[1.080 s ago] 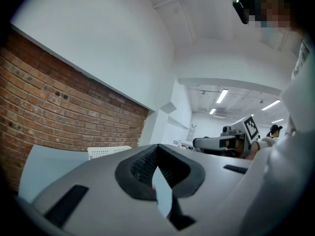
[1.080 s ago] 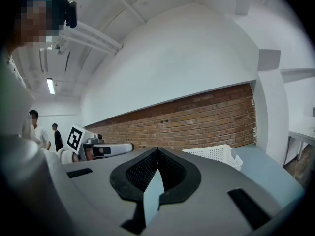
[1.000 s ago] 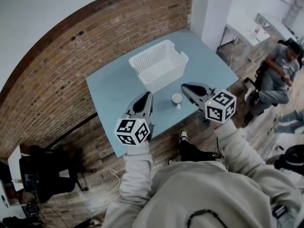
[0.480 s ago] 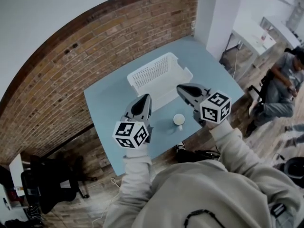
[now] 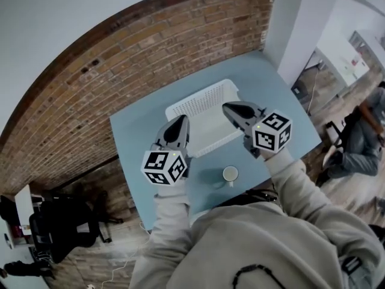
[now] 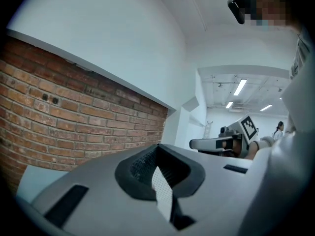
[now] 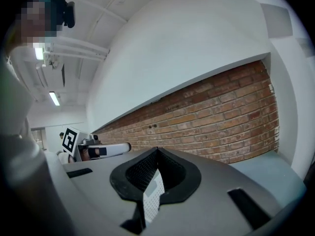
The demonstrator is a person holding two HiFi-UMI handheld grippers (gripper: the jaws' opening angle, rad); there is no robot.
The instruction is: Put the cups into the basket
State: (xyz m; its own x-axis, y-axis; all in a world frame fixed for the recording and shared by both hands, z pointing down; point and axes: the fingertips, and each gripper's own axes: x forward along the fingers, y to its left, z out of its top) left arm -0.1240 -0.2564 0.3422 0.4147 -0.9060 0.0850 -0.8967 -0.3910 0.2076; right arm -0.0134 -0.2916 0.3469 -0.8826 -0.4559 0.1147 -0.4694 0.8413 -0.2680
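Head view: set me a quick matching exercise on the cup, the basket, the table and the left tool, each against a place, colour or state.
Things:
1. cup
2. basket
3. table
4. left tool

Descriptions:
A. light blue
B. shut and empty, at the picture's left
C. white, perforated, standing mid-table
D. on the table near its front edge, outside the basket

Pairs: 1-D, 2-C, 3-A, 4-B
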